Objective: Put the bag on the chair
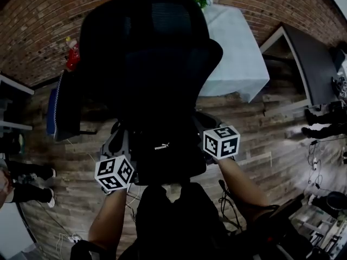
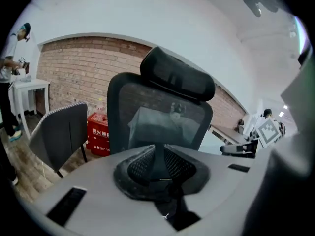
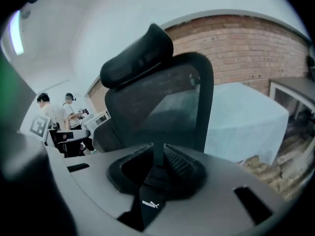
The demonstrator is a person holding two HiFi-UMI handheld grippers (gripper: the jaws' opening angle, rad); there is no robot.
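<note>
Holding the black bag [image 1: 168, 156] up in front of the office chair [image 1: 152, 53], not yet on it: seen whole only from the head view, the pinch itself only from the gripper views. Jaws nearly together on the left gripper [image 2: 158, 167], clamped on dark bag fabric [image 2: 172, 208]; same on the right gripper [image 3: 157, 167], clamped on a logo strap [image 3: 147, 204]. Cannot make out the seat, hidden behind the bag

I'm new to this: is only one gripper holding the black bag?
No, the left gripper and the right gripper each clamp the bag.
</note>
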